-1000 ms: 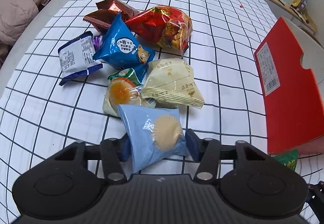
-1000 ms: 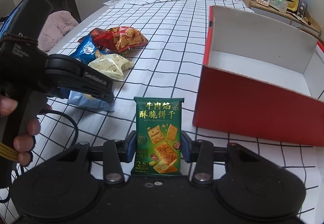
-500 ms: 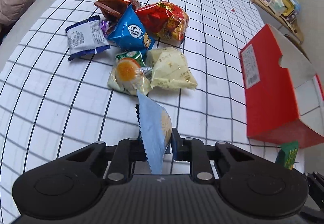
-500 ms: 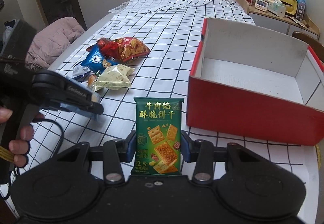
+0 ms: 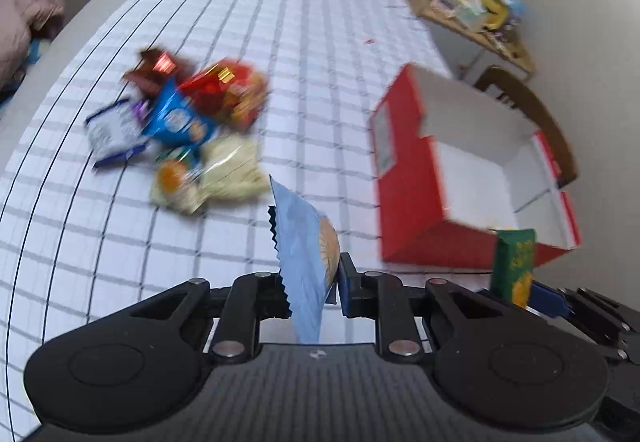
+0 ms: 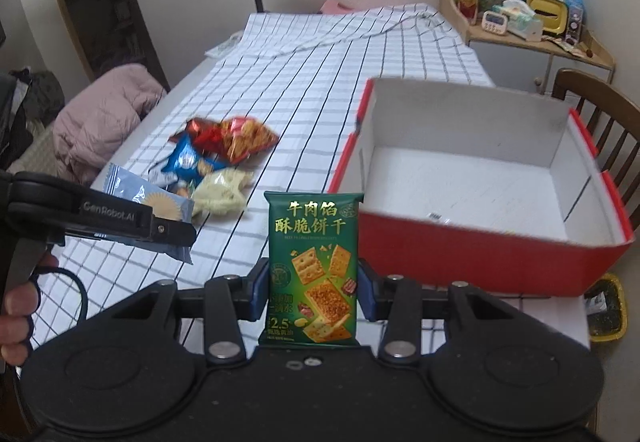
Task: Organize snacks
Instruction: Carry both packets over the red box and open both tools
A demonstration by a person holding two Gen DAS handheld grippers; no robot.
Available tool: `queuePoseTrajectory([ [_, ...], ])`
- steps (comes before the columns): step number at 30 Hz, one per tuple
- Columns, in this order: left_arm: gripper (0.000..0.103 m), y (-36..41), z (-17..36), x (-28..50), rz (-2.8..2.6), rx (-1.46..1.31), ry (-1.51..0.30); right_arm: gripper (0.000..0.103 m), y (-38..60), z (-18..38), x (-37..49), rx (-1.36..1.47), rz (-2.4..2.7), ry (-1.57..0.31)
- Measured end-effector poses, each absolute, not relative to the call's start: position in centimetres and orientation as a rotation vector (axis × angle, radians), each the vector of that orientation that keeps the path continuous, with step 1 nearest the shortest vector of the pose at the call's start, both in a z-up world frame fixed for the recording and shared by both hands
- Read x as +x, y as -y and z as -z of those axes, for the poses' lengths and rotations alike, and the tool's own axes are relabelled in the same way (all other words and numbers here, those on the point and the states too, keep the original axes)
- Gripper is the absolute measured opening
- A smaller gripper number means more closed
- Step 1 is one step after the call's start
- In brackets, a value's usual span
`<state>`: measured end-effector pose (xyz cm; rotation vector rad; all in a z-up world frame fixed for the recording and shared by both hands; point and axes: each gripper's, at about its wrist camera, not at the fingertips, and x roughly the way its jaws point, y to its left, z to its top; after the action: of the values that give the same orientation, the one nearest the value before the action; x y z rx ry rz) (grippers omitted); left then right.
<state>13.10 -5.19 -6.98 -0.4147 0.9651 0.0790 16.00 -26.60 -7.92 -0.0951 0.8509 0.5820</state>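
While clamped, glossy serrated-edged blue packet [image 5: 304, 262].

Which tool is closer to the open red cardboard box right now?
Right. The right tool, holding the green cracker packet, sits just before the open red cardboard box. The left tool, gripping the light blue wafer packet, is farther left, near the snack pile.

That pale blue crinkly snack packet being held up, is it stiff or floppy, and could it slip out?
The pale blue foil snack packet probably is light and fairly crisp: it stands upright, unsagging, in the left hand-held gripper. Its glossy film looks slippery, so it might slide. The round biscuit printed on it suggests fragile contents.
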Motion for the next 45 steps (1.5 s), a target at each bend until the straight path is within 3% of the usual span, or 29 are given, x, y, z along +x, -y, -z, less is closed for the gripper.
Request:
queuePoseTrajectory([
  [16, 0.020, 15.5, 2.3, 20.6, 0.070, -0.228, -0.895, 0.042, 33.5, 5.7, 22.0, 0.001, -0.444, -0.804],
  [45, 0.020, 21.2, 11.7, 32.2, 0.042, -0.127, -1.140, 0.042, 36.2, 13.2, 32.0, -0.102, -0.335, -1.022],
])
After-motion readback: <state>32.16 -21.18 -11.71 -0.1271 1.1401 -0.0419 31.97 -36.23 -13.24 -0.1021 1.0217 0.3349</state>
